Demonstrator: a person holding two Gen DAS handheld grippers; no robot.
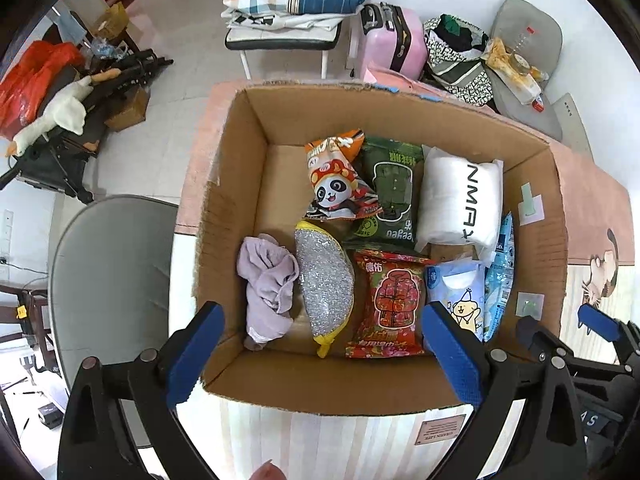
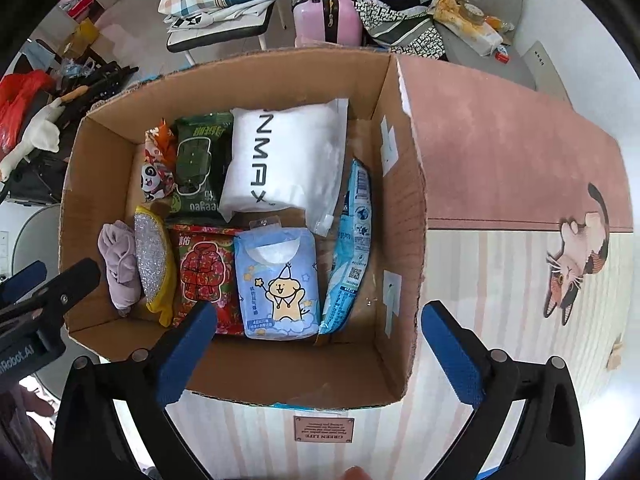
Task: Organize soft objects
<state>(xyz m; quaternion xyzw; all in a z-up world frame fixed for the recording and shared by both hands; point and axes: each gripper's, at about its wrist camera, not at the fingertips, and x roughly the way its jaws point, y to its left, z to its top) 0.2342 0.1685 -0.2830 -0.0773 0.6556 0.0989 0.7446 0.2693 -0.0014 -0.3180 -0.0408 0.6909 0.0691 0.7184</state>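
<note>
An open cardboard box (image 1: 236, 184) holds several soft things. In its near row are a purple cloth (image 1: 266, 280), a silver sponge with a yellow rim (image 1: 326, 280), a red packet (image 1: 390, 304), a light blue tissue pack (image 2: 276, 280) and a blue packet (image 2: 352, 248) standing on edge. Behind them lie a panda snack bag (image 1: 340, 176), a green wipes pack (image 1: 390, 188) and a white bag (image 2: 288, 160). My left gripper (image 1: 322, 312) hangs open over the near left part of the box, nothing between its pads. My right gripper (image 2: 320, 308) hangs open over the near right part, also empty.
The box stands on a table (image 2: 520, 160) covered in pink and striped cloth with a cat picture. A grey chair (image 1: 112, 280) is at the table's left. Beyond are a chair piled with pillows (image 1: 288, 0), a pink suitcase (image 1: 396, 40) and a plush goose (image 1: 60, 116).
</note>
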